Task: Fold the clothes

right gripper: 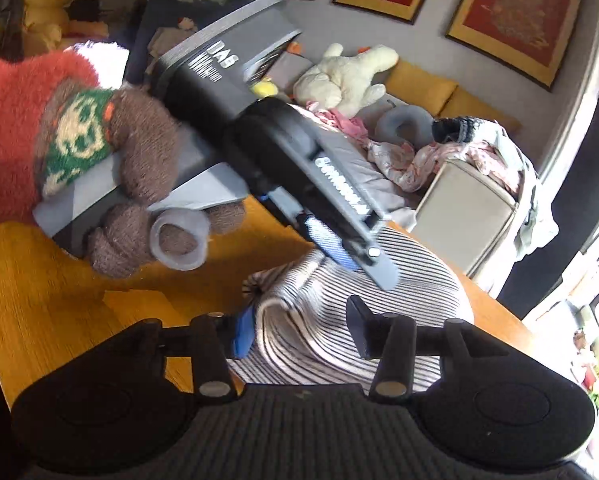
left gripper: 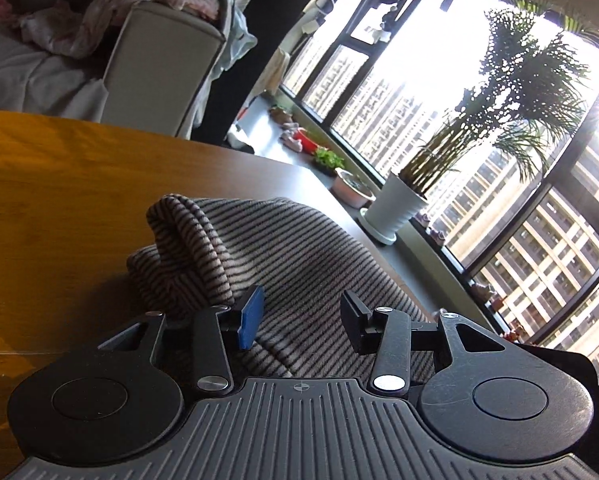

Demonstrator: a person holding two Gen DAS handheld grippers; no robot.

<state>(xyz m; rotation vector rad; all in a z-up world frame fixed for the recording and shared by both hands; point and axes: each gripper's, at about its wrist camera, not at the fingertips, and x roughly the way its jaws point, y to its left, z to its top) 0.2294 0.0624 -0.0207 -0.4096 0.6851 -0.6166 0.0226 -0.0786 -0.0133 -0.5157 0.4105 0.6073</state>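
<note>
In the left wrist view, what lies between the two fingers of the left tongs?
Only the striped garment, lying on the wooden table under the open left tongs; nothing else.

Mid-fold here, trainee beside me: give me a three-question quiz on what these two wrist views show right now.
1. True or false: the right gripper has its jaws clamped on the striped garment.
2. Multiple choice: what does the striped garment lie on? A) a sofa B) a wooden table C) a windowsill
3. In the right wrist view, what covers the hand holding the left gripper?

Key:
1. False. Its jaws stand apart; cloth lies between them, unclamped.
2. B.
3. A brown knitted glove, with a fuzzy red sleeve behind it.
</note>
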